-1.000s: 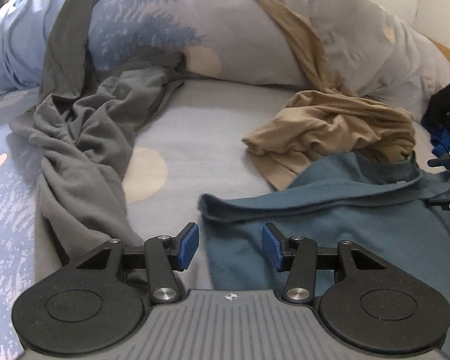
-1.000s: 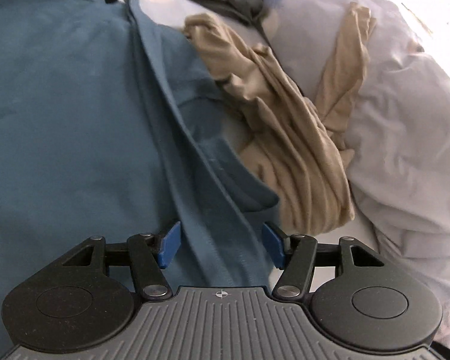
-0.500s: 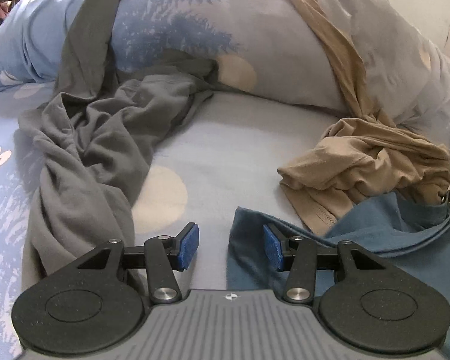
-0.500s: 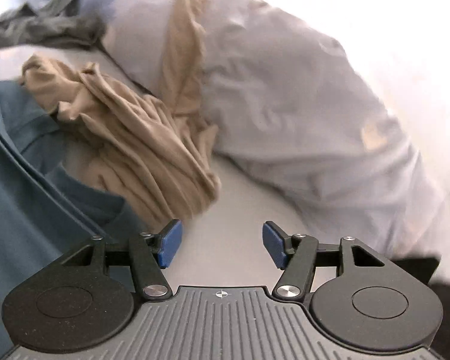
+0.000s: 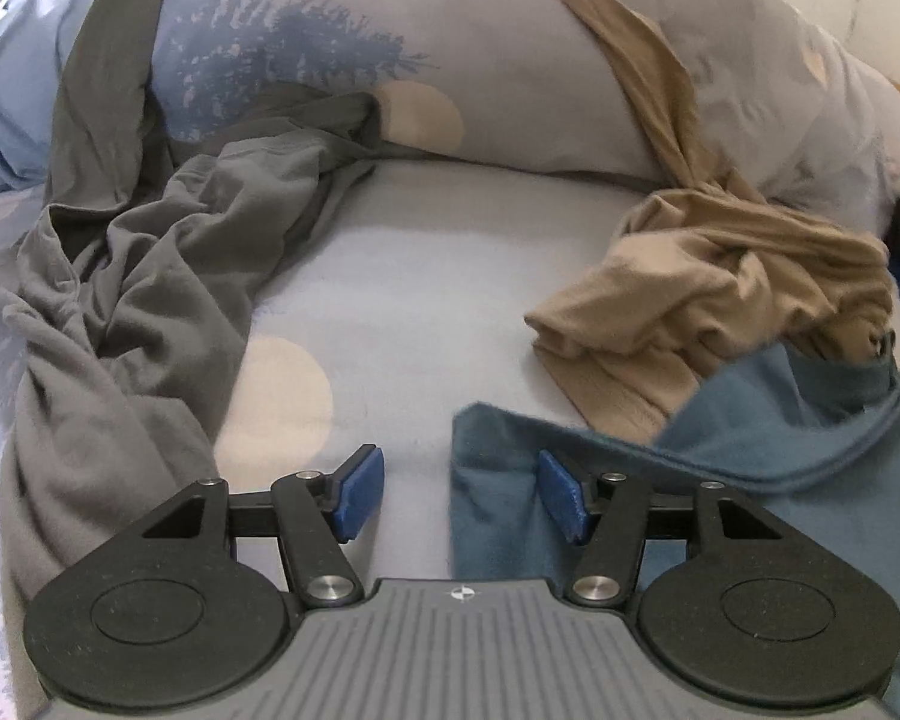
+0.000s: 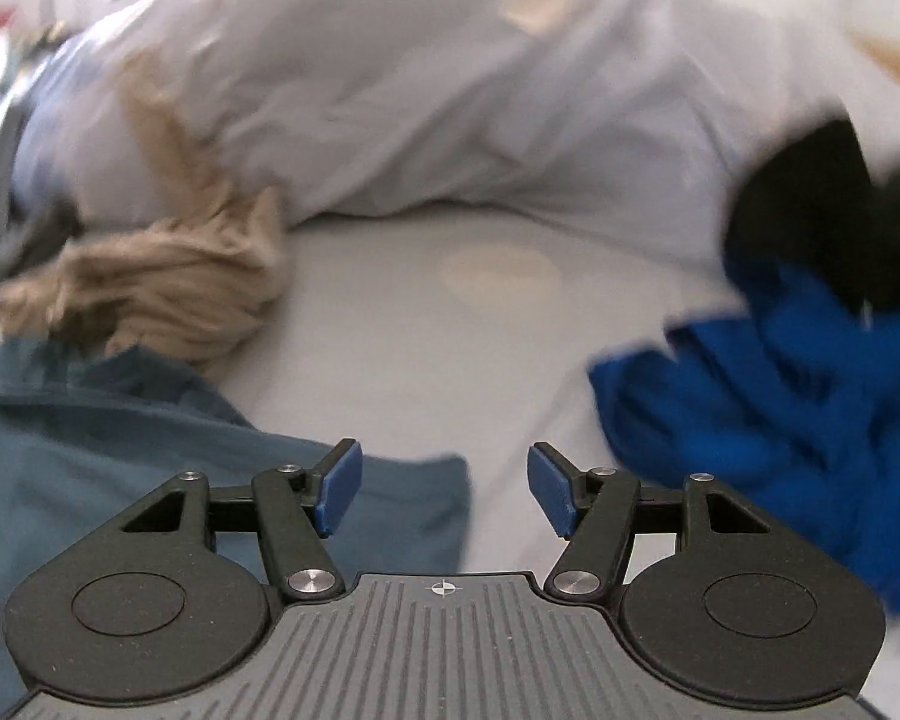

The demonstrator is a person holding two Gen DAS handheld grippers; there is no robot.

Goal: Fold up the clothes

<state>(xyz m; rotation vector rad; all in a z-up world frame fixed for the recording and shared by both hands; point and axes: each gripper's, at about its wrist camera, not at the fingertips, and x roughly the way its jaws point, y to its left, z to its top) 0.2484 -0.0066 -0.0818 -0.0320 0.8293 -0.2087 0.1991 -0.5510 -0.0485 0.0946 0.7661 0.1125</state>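
here, teal shirt [image 5: 750, 480] corner between left gripper [image 5: 462, 495] pads

Left gripper [image 5: 461, 495] held low and level, jaws spread wide, blue pads [image 5: 359, 492] gripping nothing. Right gripper [image 6: 444, 495] likewise held low, jaws equally parted, pads [image 6: 547, 495] bare; view blurred.

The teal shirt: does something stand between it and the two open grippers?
Nothing visible does. The teal shirt has a corner directly ahead of the left gripper and another ahead of the right gripper.
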